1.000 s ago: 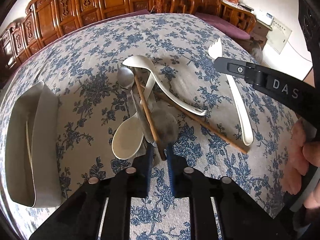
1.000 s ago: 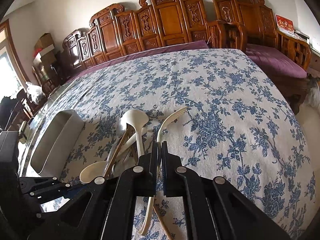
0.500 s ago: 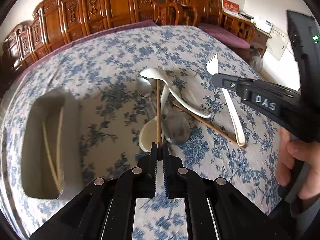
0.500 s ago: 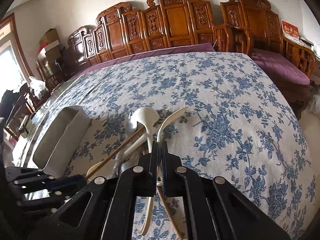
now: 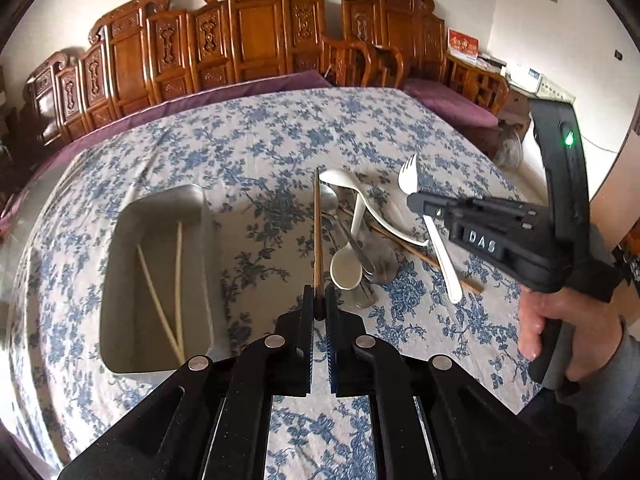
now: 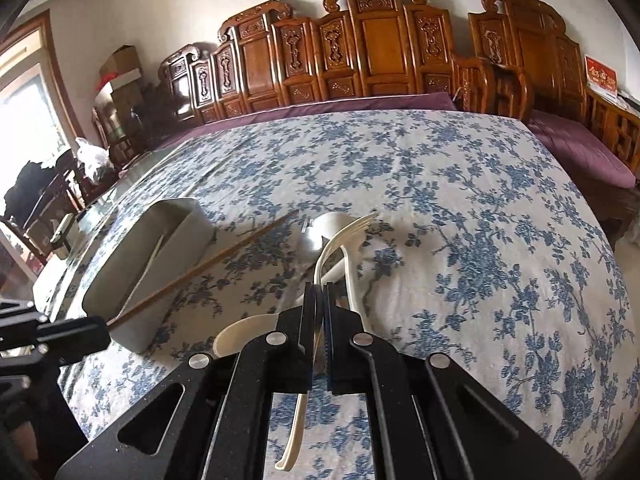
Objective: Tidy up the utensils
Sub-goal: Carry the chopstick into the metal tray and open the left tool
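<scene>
My left gripper (image 5: pixel 319 300) is shut on a brown wooden chopstick (image 5: pixel 317 232) and holds it lifted above the table, pointing away; it shows in the right wrist view (image 6: pixel 208 266) too. My right gripper (image 6: pixel 320 300) is shut on a cream plastic fork (image 6: pixel 340 236), lifted, tines forward; the fork also shows in the left wrist view (image 5: pixel 438 240). A grey metal tray (image 5: pixel 120 280) at the left holds two pale chopsticks (image 5: pixel 178 272). A pile with cream spoons (image 5: pixel 346 268), a metal spoon (image 5: pixel 352 242) and a second brown chopstick (image 5: pixel 416 252) lies right of the tray.
The table wears a blue floral cloth (image 6: pixel 460 208). Carved wooden chairs (image 6: pixel 376 48) line the far edge. The tray also shows in the right wrist view (image 6: pixel 172 248) at the left. A person's hand (image 5: pixel 560 328) holds the right gripper's handle.
My left gripper closed on the brown chopstick, lifted it out of the pile and drew back toward the tray. My right gripper rose with the fork.
</scene>
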`<state>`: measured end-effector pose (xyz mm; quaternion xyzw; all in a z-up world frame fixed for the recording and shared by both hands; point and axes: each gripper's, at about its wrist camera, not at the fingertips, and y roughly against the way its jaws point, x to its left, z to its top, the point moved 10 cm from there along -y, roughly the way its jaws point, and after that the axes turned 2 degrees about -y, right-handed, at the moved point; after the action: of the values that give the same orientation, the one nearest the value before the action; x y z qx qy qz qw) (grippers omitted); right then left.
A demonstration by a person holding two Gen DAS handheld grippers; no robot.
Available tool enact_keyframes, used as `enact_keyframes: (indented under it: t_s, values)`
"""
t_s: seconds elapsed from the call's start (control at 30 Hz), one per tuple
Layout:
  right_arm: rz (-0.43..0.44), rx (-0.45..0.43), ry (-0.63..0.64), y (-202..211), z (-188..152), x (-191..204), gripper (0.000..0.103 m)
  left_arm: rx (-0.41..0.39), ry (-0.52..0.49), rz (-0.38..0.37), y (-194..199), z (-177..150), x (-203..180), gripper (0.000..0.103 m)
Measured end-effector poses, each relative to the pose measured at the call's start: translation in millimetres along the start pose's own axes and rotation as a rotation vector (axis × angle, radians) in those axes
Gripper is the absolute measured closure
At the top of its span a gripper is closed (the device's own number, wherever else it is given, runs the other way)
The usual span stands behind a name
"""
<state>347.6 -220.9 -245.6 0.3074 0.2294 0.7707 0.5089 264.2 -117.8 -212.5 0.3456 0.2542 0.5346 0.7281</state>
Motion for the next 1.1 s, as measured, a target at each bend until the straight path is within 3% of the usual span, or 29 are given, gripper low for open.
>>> enact_keyframes:
  t_s: [0.3,0.53,0.77,1.1]
  values:
    - [0.031,-0.009,0.052,10,-4,32,0.098,-0.032,0.02,0.048,32,-4,38,0.099]
    - [0.038,-0.017,0.138,19,-6,69,0.098,-0.01,0.052,0.101,44,-19,84,0.099]
    - [0.042,-0.028,0.215,33,-2,106,0.098,0.023,0.074,0.129,48,-34,116,0.099]
    - [0.031,0.01,0.218,45,8,128,0.098,0.068,0.129,0.141,27,-39,149,0.099]
